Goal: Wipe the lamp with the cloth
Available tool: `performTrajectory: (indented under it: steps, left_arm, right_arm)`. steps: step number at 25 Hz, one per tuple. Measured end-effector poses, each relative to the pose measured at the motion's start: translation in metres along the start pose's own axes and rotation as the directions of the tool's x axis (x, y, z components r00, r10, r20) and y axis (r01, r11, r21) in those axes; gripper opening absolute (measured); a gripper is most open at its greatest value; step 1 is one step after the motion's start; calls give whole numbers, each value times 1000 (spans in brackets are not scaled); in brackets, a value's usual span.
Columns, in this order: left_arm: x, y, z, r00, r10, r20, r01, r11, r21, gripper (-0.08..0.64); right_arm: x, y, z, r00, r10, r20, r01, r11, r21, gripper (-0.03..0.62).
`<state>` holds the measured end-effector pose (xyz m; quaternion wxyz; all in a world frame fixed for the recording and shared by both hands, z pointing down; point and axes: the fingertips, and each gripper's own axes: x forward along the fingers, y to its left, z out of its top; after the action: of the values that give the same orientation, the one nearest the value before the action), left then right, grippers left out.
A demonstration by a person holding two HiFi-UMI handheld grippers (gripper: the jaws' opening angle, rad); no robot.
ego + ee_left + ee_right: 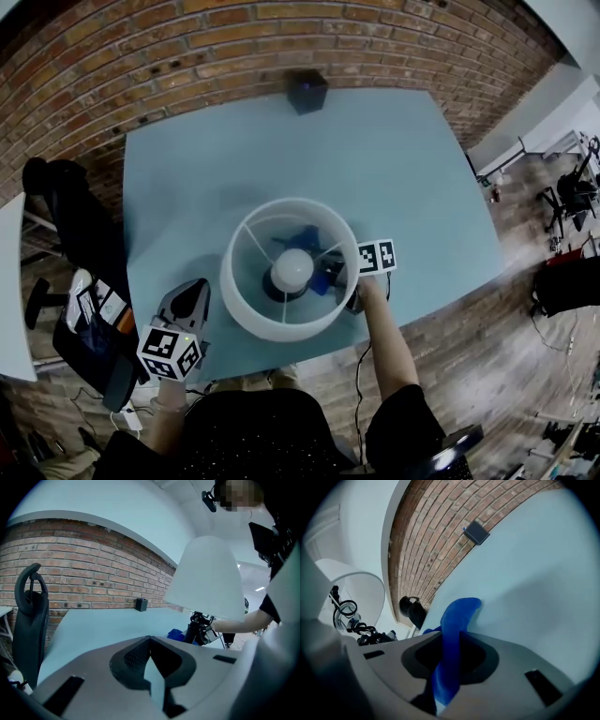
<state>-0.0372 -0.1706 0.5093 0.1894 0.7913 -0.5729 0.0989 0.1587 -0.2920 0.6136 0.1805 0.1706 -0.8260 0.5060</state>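
Observation:
From the head view I look down into a white lamp shade (pixel 246 298) with the bulb (pixel 292 268) at its centre; the lamp stands near the front edge of the pale blue table (pixel 394 169). My right gripper (pixel 337 277) reaches under the shade's right rim and is shut on a blue cloth (pixel 454 620), which shows through the shade (pixel 305 238) beside the dark stem. In the right gripper view the cloth runs up out of the right gripper (pixel 447 667). My left gripper (pixel 190 302) is shut and empty, left of the lamp and apart from it. From the left gripper (pixel 152 672) I see the shade (pixel 206 578), the stem (pixel 193 631) and the cloth (pixel 176 633).
A small black box (pixel 307 91) sits at the table's far edge against the brick wall (pixel 187 42). A black office chair (pixel 66 206) stands left of the table. Wooden floor and other furniture (pixel 572 192) lie to the right.

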Motion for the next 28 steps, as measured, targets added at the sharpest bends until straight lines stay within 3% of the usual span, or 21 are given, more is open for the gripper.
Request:
performTrajectory:
  steps: [4, 7, 9, 12, 16, 18, 23, 25, 28]
  left_arm:
    - [5, -7, 0, 999, -34, -1, 34, 999, 1, 9]
    - [6, -8, 4, 999, -52, 14, 52, 999, 1, 9]
    - [5, -8, 9, 998, -61, 31, 61, 998, 1, 9]
    - [-1, -12, 17, 994, -81, 71, 81, 997, 2, 9]
    - [-12, -18, 25, 988, -91, 129, 92, 996, -5, 9]
    - [-19, -24, 26, 983, -111, 147, 114, 993, -7, 9]
    - [-40, -50, 30, 957, -228, 180, 224, 974, 39, 9]
    - [-47, -59, 32, 943, -273, 192, 262, 962, 81, 9]
    - [-55, -67, 35, 922, -330, 203, 313, 943, 110, 9]
  right_arm:
    - [-20, -13, 4, 994, -85, 75, 86, 996, -4, 89]
    - [-51, -2, 14, 961, -96, 261, 82, 995, 65, 89]
    - [-81, 6, 13, 903, -135, 408, 116, 991, 72, 89]
    - [-125, 25, -1, 776, -239, 583, 259, 964, 49, 89]
    - [-167, 61, -32, 564, -377, 735, 486, 871, 74, 89]
    - [-175, 86, -49, 482, -410, 774, 581, 811, 67, 89]
    - [-168, 139, -84, 358, -458, 814, 731, 680, 61, 89]
    - [-160, 151, -94, 338, -466, 818, 753, 655, 62, 89]
    - [-147, 169, -105, 327, -456, 827, 766, 641, 50, 89]
